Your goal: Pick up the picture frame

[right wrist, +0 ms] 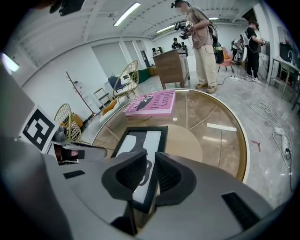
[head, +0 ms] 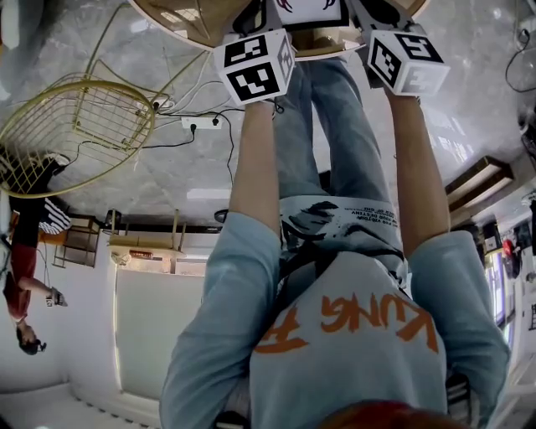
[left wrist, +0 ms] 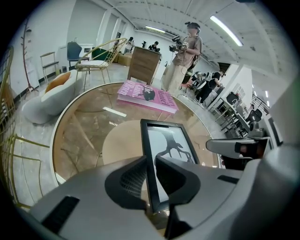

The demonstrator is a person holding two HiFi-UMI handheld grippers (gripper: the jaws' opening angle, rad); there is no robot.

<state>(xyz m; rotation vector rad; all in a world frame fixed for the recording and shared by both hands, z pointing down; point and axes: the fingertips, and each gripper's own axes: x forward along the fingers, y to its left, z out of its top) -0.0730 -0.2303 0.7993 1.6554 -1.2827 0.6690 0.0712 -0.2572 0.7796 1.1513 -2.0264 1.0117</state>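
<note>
The picture frame (left wrist: 171, 145) is black-rimmed with a white sheet showing a dark tree shape. It lies low over the round glass table (left wrist: 79, 136), and I cannot tell whether it touches the top. My left gripper (left wrist: 151, 174) is shut on its left rail. My right gripper (right wrist: 151, 174) straddles the right rail of the frame (right wrist: 140, 145) with its jaws slightly apart, so it is open. In the head view only the frame's near edge (head: 310, 10) shows at the top, between the two marker cubes (head: 254, 65).
A pink book (left wrist: 147, 96) lies at the far side of the table. Beyond it stand a person (left wrist: 185, 56) holding grippers and a wooden cabinet (left wrist: 144, 63). A gold wire chair (head: 75, 126) and a power strip with cables (head: 201, 123) are on the floor to the left.
</note>
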